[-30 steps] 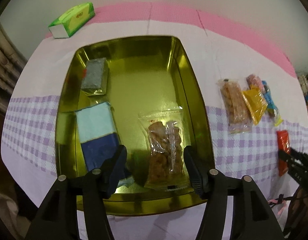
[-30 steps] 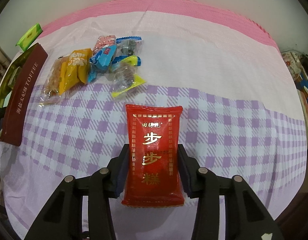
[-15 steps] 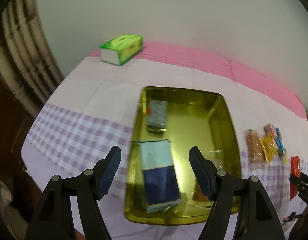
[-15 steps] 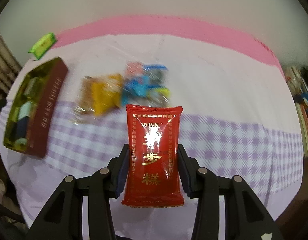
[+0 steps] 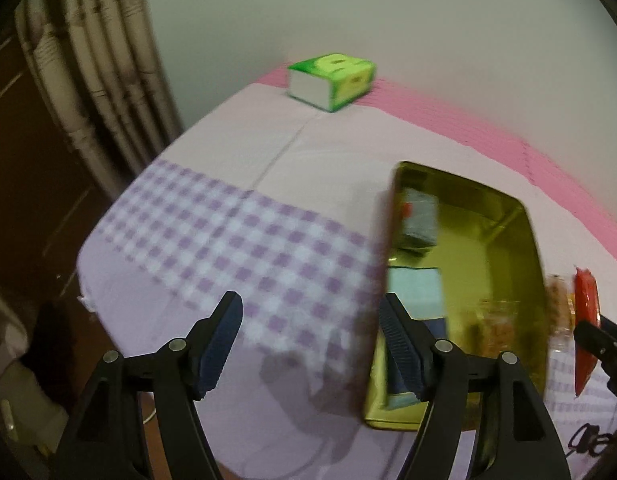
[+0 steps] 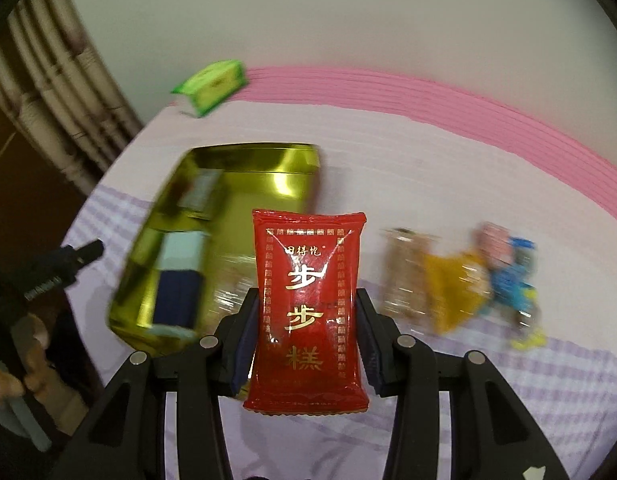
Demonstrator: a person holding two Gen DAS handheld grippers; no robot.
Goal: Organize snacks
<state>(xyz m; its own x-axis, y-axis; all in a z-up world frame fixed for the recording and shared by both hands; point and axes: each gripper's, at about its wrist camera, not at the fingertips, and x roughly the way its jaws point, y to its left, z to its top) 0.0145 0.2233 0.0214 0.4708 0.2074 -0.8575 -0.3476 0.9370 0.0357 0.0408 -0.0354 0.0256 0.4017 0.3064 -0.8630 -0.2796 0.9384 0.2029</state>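
the right gripper (image 6: 306,334) holds a red snack packet (image 6: 306,308) upright between its pads, gold characters facing the camera, above the near edge of the table. behind the packet and to its left lies the open gold tin (image 6: 212,240) on the purple-checked tablecloth (image 6: 548,380); inside it are a light blue and dark blue packet (image 6: 178,276), a grey packet (image 6: 198,194) nearer the far wall, and a clear packet of brown snacks (image 6: 232,292), all blurred. to the right of the red packet, a row of loose snacks (image 6: 460,280) lies on the cloth, among them a clear brown one, a yellow one and blue ones. the left gripper (image 5: 310,340) stands open with nothing between its pads, over bare checked cloth to the left of the tin. a green tissue pack (image 5: 331,76) sits at the far edge by the pink stripe (image 5: 488,128). in the right wrist view, the left gripper shows at the far left with a person's hand (image 6: 36,360) below it.
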